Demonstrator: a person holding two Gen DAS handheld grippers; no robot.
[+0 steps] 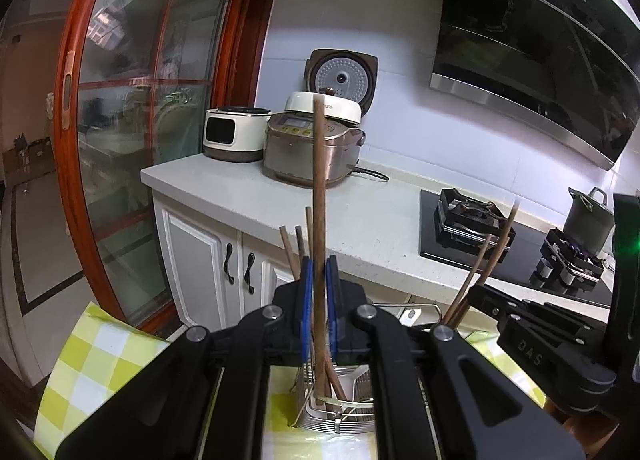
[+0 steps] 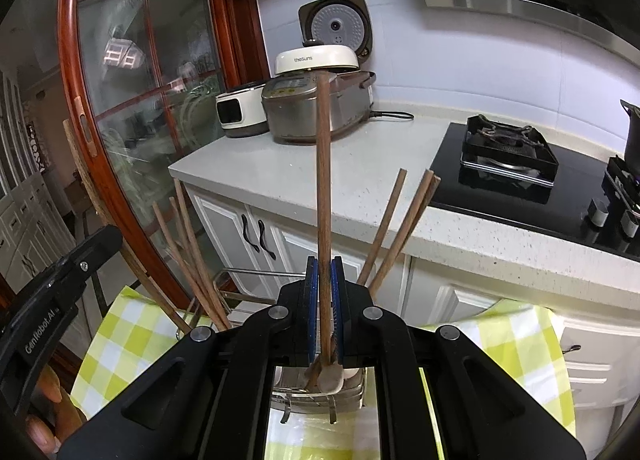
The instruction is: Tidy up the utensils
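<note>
Each hand carries one brown wooden chopstick upright, pinched between blue pads. The left gripper has its jaws closed on a chopstick whose lower end reaches down into the wire utensil holder. The right gripper is clamped the same way on its own chopstick, over what looks like the holder's right part, where a pale spoon-like end also shows. Held near the lower half and standing straight, the sticks seem set to drop tip-first into the compartments.

The holder stands on a table under a yellow-green checked cloth, with other chopsticks already leaning out left and right. Those fanned sticks crowd the openings, so I'd judge a straight descent safest. The two grippers work close side by side, with little room between them. Beyond, the kitchen worktop with rice cookers and hob lies well apart.
</note>
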